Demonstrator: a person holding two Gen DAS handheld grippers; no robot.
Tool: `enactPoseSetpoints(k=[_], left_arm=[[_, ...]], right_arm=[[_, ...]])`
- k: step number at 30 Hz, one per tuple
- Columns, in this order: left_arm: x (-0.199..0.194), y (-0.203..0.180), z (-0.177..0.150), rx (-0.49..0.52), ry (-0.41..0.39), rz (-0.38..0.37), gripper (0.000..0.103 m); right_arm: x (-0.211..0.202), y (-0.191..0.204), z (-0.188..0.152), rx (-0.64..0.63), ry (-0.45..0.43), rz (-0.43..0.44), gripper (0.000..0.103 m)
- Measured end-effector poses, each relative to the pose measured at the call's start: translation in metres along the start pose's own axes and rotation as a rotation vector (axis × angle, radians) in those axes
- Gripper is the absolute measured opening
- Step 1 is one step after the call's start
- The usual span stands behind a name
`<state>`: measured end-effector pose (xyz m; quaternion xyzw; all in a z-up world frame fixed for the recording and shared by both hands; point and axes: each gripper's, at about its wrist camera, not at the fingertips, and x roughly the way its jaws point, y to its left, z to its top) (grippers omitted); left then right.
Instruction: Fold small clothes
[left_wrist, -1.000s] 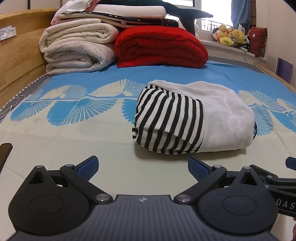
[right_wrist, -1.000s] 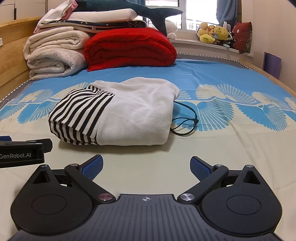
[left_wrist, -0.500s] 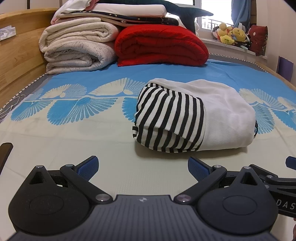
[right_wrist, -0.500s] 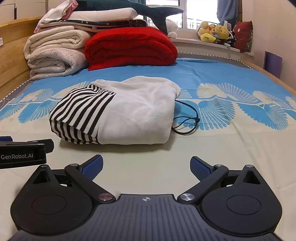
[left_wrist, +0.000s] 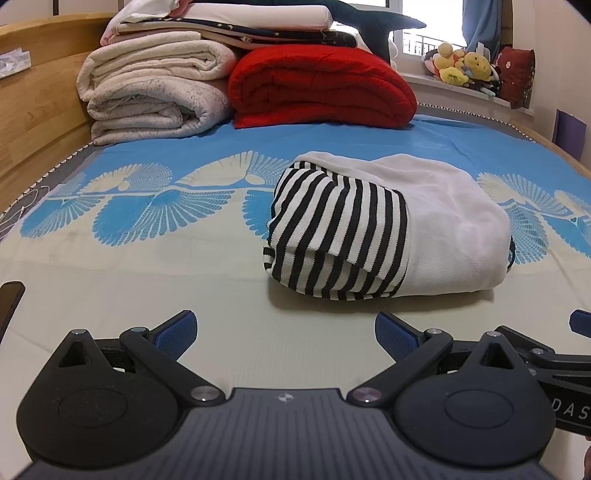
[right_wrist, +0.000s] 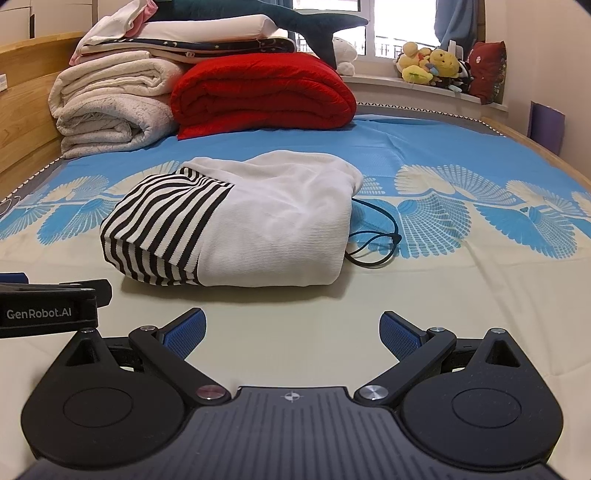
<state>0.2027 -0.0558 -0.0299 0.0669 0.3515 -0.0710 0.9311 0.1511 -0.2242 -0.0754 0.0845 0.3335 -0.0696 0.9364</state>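
Observation:
A folded garment (left_wrist: 388, 229), white with a black-and-white striped part on its left, lies on the bed; it also shows in the right wrist view (right_wrist: 236, 225). A dark drawstring (right_wrist: 376, 240) trails from its right side. My left gripper (left_wrist: 286, 332) is open and empty, low over the sheet in front of the garment, apart from it. My right gripper (right_wrist: 291, 330) is open and empty, also in front of the garment. The left gripper's body (right_wrist: 48, 306) shows at the left of the right wrist view.
Folded white blankets (left_wrist: 155, 96) and a red quilt (left_wrist: 321, 88) are stacked at the head of the bed. Plush toys (left_wrist: 461, 70) sit on the windowsill. A wooden bed frame (left_wrist: 33, 110) runs along the left. The blue patterned sheet (left_wrist: 147, 206) covers the bed.
Both grippers have drawn slightly back and up from the garment; it lies still and folded. Both stay open.

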Motion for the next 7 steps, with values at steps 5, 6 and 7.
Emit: enactPoseSetpoints(k=[5, 6, 7], left_arm=[[-0.0021, -0.0023, -0.0015, 0.023, -0.015, 0.014, 0.103], [-0.0021, -0.0029, -0.0017, 0.027, -0.016, 0.017, 0.103], [-0.0019, -0.0031, -0.0018, 0.029, -0.014, 0.02, 0.103]], right_arm=[[0.0008, 0.0005, -0.0001, -0.001, 0.005, 0.001, 0.1], [0.0008, 0.0008, 0.0, -0.001, 0.005, 0.002, 0.1], [0.0004, 0.0012, -0.0001, -0.001, 0.004, 0.003, 0.1]])
